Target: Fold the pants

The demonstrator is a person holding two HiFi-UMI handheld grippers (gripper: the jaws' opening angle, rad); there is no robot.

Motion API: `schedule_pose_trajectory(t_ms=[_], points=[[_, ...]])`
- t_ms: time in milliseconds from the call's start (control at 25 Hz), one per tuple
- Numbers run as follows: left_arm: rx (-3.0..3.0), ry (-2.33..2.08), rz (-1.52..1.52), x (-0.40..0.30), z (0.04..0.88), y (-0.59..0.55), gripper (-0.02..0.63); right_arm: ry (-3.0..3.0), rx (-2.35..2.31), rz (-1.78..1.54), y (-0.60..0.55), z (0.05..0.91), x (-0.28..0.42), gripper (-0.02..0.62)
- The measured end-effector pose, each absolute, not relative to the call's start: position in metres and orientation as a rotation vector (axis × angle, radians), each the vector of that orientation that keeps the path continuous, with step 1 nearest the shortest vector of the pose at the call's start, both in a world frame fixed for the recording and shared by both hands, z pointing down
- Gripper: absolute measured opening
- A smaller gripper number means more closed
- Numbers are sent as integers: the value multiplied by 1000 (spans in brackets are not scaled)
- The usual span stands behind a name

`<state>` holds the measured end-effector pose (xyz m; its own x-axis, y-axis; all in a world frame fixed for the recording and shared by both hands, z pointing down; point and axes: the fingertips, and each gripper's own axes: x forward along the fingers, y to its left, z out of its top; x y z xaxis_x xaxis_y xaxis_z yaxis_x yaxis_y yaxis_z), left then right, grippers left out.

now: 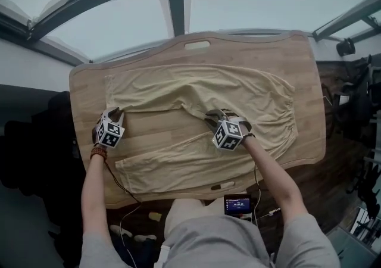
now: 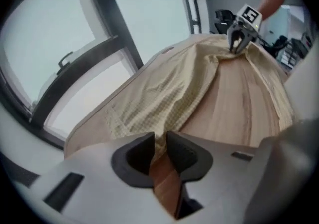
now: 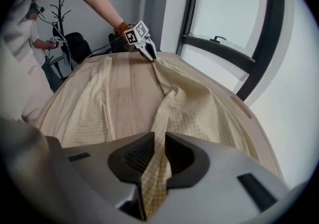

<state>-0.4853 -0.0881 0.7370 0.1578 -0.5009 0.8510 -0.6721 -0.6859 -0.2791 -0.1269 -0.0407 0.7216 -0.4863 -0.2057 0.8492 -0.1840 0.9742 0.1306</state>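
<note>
A: Grey-clad lap (image 1: 205, 234) nearest; lit screen (image 1: 238, 204) beside it, print too small to read.
B: Grippers?
A: The left gripper (image 1: 115, 112) clamps the far leg's cuff edge, the right gripper (image 1: 214, 115) pinches the crotch. Beige pants (image 1: 250, 91) lie spread on the wooden table (image 1: 238, 49).

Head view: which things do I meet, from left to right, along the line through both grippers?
Left table edge → left gripper → bare wood strip → right gripper → gathered waistband → right table edge
</note>
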Motion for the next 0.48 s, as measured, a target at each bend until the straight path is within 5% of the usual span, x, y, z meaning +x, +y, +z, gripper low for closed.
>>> schedule_pose_trajectory(t_ms=[200,480], points=[[2148,-1138,1563,-513,740,-70,46,-2084,114,121,-8,734,-119,44],[2072,-1278,1448,-549,703,-5,143,-2232,257,74,9,690,-98,52]])
